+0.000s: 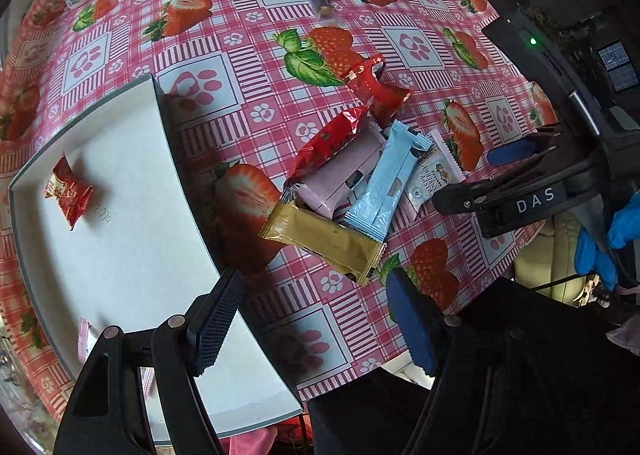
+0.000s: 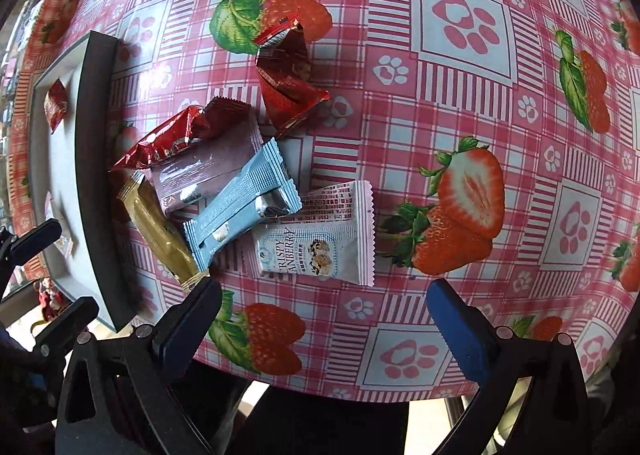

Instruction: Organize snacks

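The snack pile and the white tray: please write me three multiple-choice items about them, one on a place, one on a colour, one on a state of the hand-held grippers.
1. Where does the small red candy lie?
A. inside the white tray
B. on the yellow packet
C. between gripper fingers

2. What colour is the packet that lies across the mauve packet in the pile?
A. green
B. light blue
C. black

3. How do the two hand-held grippers stand?
A. both shut on snacks
B. one holds the tray
C. both open, holding nothing

Key: 1 A, the candy rests on the tray floor, apart from the pile. 2 B, the light blue packet overlaps the mauve one. 3 C, the left hand-held gripper and the right hand-held gripper both show wide gaps with only tablecloth behind.
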A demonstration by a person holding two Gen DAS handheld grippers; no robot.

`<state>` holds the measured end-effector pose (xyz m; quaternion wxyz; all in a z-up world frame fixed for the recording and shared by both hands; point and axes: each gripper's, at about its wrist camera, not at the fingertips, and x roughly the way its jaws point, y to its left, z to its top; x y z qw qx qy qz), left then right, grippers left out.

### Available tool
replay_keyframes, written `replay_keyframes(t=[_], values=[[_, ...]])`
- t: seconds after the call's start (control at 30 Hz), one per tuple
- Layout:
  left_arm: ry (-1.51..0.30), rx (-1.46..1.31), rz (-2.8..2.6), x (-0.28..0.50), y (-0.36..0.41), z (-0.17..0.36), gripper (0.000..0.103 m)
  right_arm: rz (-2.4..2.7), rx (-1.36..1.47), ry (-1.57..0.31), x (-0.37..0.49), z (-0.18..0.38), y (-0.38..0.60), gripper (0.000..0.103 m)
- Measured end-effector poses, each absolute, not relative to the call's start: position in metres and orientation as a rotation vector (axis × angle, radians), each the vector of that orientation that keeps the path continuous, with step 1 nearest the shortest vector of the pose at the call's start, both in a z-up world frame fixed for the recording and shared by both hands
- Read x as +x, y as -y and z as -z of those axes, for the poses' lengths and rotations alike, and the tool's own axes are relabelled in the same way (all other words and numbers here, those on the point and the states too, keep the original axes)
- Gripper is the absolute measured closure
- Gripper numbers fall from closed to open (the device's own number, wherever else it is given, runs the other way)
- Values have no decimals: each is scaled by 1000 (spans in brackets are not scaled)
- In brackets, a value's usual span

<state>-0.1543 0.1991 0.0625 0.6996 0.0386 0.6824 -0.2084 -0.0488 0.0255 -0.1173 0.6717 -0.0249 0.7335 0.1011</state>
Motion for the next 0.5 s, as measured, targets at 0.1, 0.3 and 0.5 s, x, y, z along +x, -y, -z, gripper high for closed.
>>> replay_keyframes(t=[0.1,0.3,0.5], values=[[-1557,120,515,-160,-184,-53,25,-230,-91,-1662,-54,121,-17,0],[-1633,244,520,-172,-159,-25,25,-278,-233,-1684,-75,135,-24,0],[-1670,299,381,-171,-156,3,25,-247,-326,-1677,-73,151,-43,0]])
